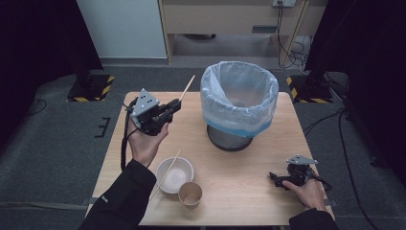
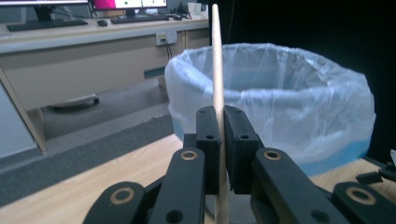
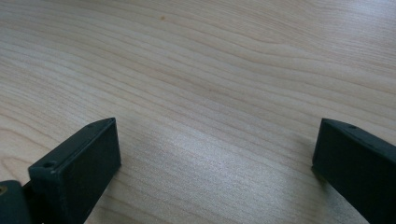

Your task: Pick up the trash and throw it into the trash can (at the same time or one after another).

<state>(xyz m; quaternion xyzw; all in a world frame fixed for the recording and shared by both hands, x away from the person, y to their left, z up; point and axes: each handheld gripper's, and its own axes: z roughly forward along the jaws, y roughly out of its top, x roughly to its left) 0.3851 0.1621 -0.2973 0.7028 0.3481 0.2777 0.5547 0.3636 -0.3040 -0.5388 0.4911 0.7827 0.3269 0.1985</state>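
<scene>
The left claw (image 1: 176, 106) was clamped on a chopstick (image 1: 187, 87), its jaws pressed together on the wood a little above the lower end, so that most of the stick rose up and away from the grip. That stick was held in the air just left of the bin (image 1: 239, 103), its tip level with the rim and pointing toward the far side of the surface (image 1: 249, 182). The chopstick looked like thin pale wood: very light, stiff along its length, smooth and round enough to roll or swivel between flat pads, and likely to snap only if levered sideways. A hold nearer its middle would probably keep it from pivoting; the present low grip leaves a long free end that could swing. The right claw (image 1: 274, 178) lay low on the surface right of and nearer than the bin, its jaws wide apart with nothing between them. The bin was lined with a thin white bag folded over the rim, and no contents could be made out inside it. Nearer than the bin and to its left stood a white bowl (image 1: 175, 174) with a second chopstick (image 1: 166, 175) leaning across it, and touching the bowl's near right side a brown paper cup (image 1: 190, 193), which looked empty.
</scene>
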